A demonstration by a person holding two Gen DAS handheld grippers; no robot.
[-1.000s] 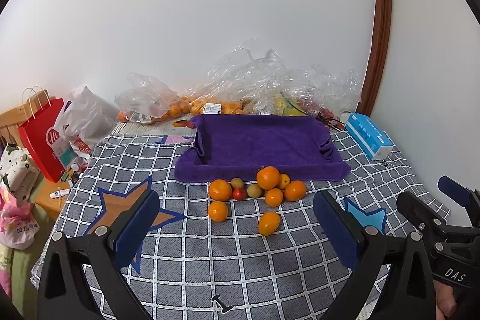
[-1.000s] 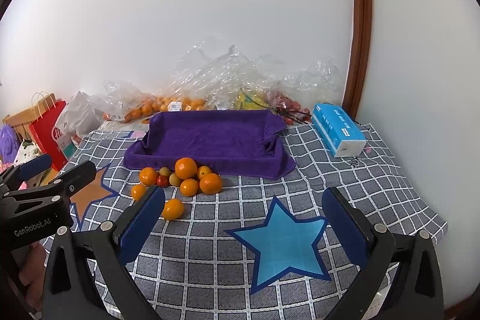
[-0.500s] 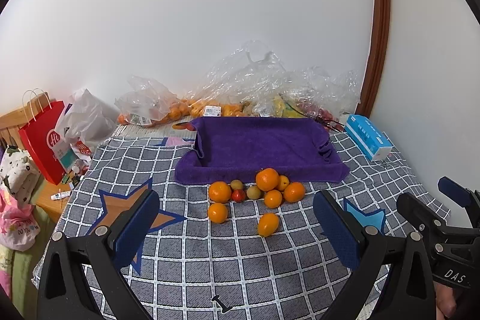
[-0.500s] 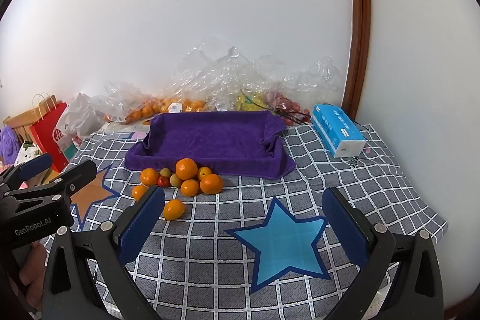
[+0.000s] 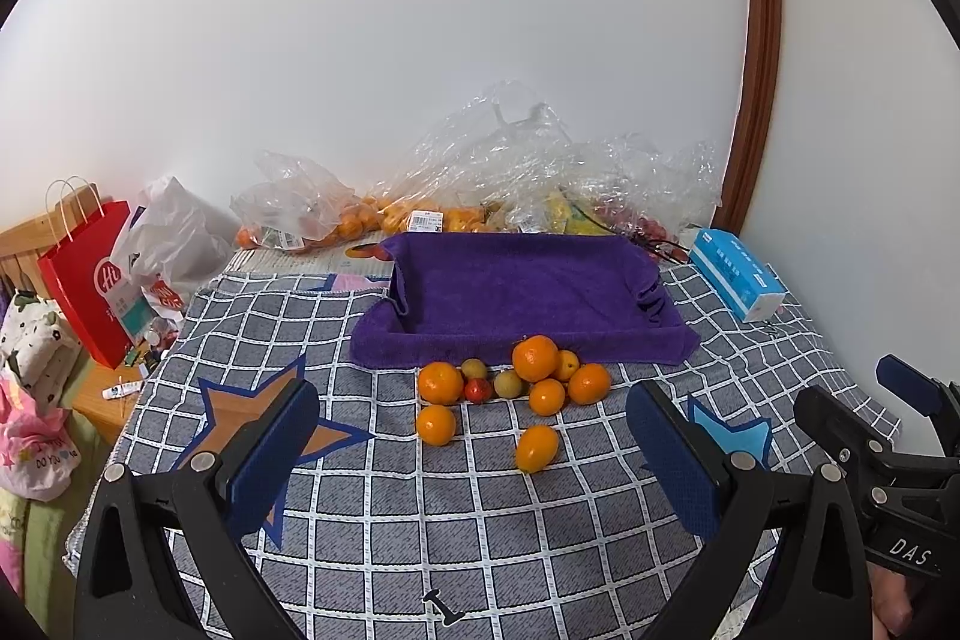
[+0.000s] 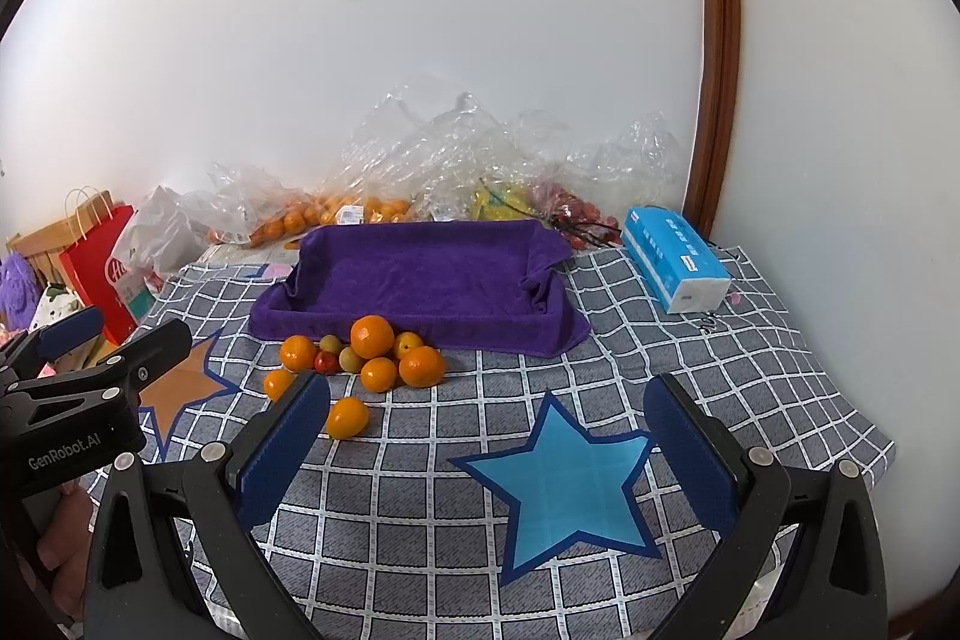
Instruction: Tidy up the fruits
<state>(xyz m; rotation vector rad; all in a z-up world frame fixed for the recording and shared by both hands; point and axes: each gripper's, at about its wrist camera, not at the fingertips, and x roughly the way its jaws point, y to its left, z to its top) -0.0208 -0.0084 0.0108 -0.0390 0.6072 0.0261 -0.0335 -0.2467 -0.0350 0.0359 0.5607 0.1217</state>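
We are seeing a blue tissue pack [image 6: 675, 259] lying at two o'clock, a red paper bag [image 5: 90, 280] standing at nine o'clock.

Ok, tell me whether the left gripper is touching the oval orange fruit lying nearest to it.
Apart. The left wrist view shows the left gripper open, and the oval orange fruit lies on checked cloth between and beyond its fingers, clear of both.

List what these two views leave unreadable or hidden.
- Fruit in the clear plastic bags: crumpled, glaring film blurs kinds and counts, both views.
- Label on one bag: print too small, left view.
- Orange nearest the left tool: partly behind the right tool's finger, right view.
- Red paper bag: contents hidden by its own side.
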